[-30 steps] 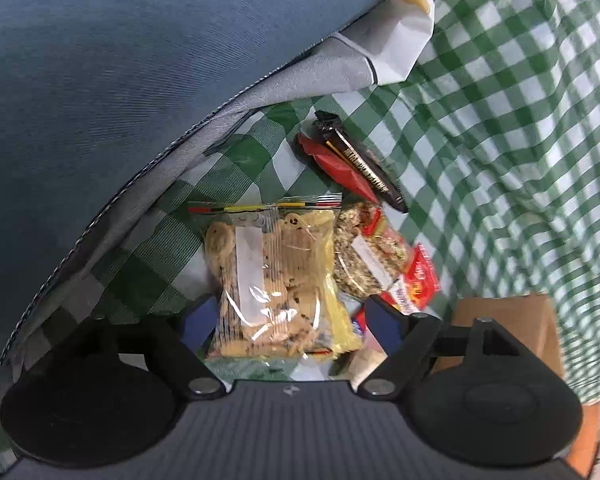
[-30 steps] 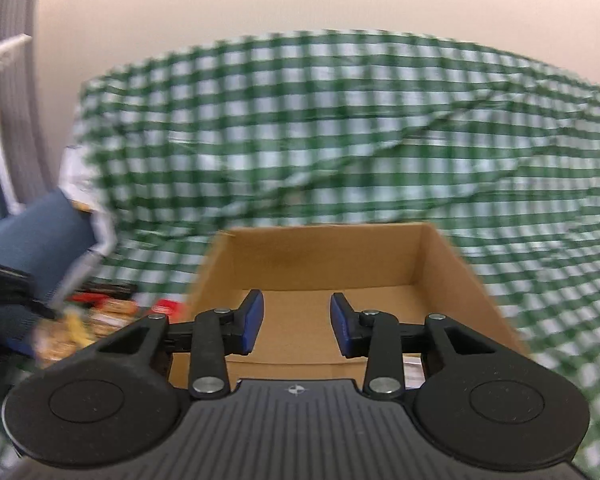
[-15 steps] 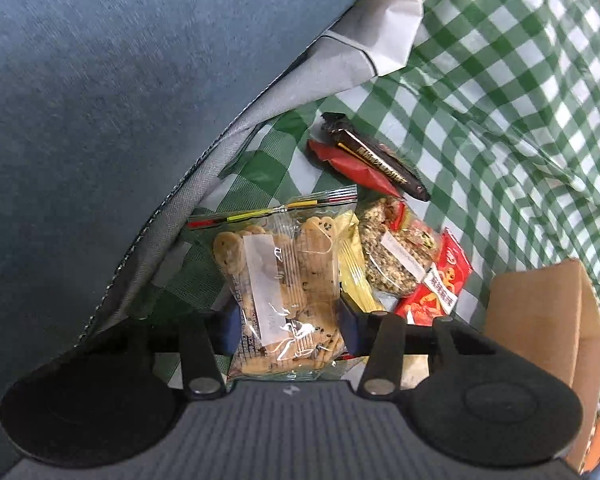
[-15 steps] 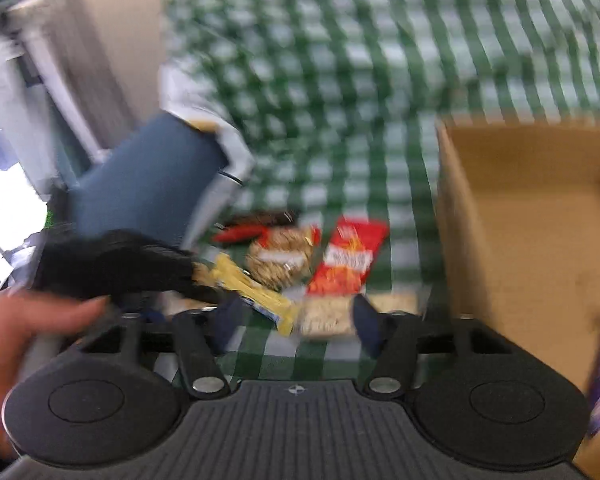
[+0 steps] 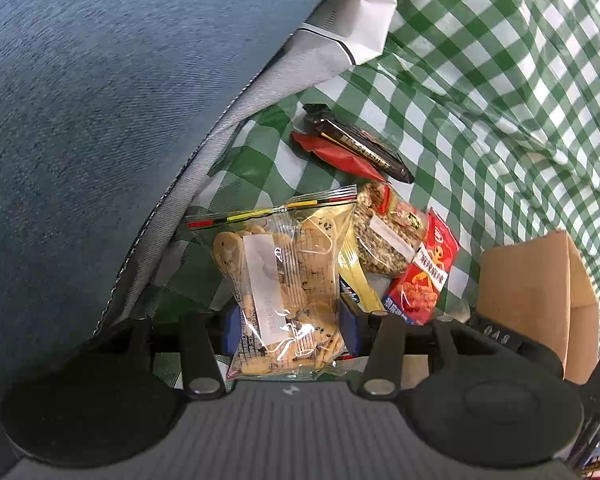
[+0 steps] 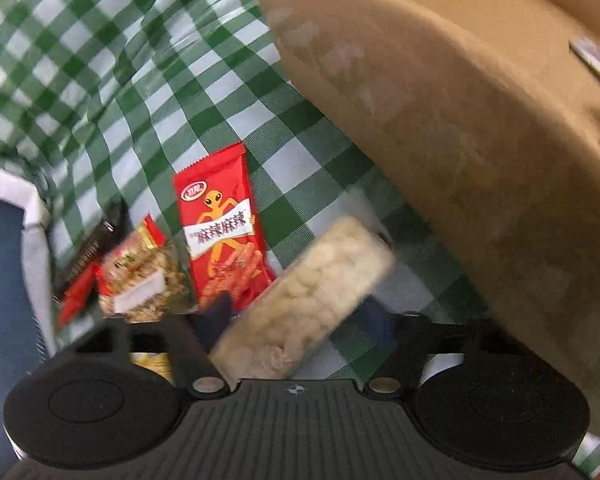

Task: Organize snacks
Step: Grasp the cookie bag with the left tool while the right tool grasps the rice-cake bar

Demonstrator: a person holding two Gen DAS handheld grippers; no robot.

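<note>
Filling most of my left view is a blue denim bag point(image 5: 100, 120), lying on the green-and-white checked tablecloth point(image 5: 500, 80). A cardboard box point(image 6: 460, 140) stands on the same cloth, close on the right side of my right camera. My left gripper point(image 5: 288, 326) has its blue pads pinching the lower part of a clear packet of cookies point(image 5: 284, 280). My right gripper point(image 6: 296, 320) has its fingers spread on either side of a pale puffed-rice cake packet point(image 6: 312, 296) that lies between them; motion blur keeps me from telling whether they touch it. Beside that lies a red spicy-strip packet point(image 6: 220, 232), then a seed-brittle packet point(image 6: 140, 280), and farther off a dark chocolate bar point(image 5: 360, 148) resting on a red wrapper point(image 5: 336, 156).
</note>
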